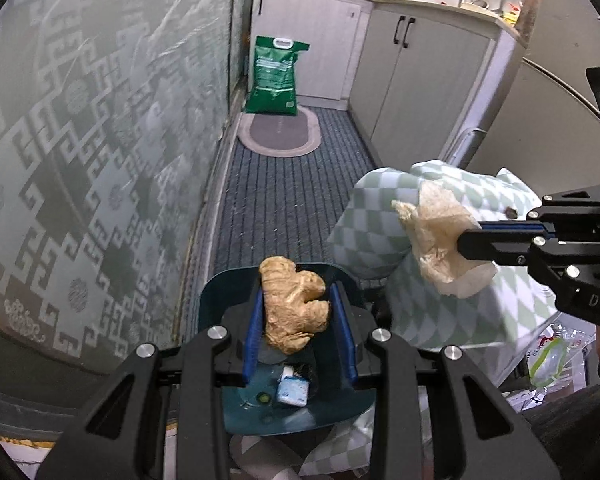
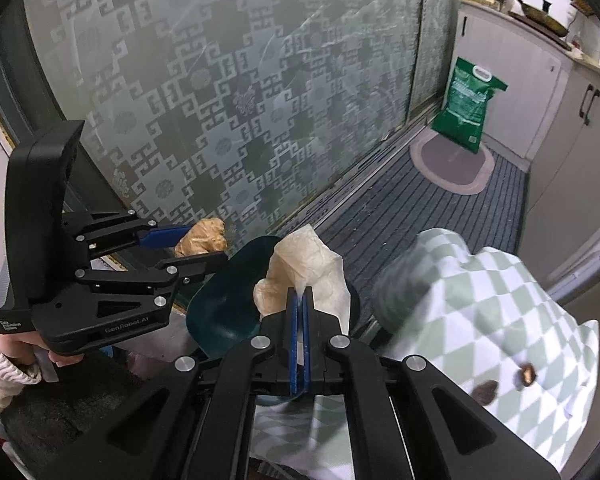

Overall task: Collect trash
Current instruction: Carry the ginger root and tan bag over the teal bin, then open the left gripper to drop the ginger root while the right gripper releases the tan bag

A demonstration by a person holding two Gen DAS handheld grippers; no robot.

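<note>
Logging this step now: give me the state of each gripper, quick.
Left gripper: shut on the ginger root, over the dark teal bin.
Right gripper: shut on a crumpled tissue.

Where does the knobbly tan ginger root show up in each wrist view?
Left wrist view: the knobbly tan ginger root sits low centre, between the left gripper's blue pads, above the dark teal bin.
Right wrist view: ginger root at centre left, in the left gripper, left of the crumpled tissue.
Shared landmark: the green sack by the white cabinets.
</note>
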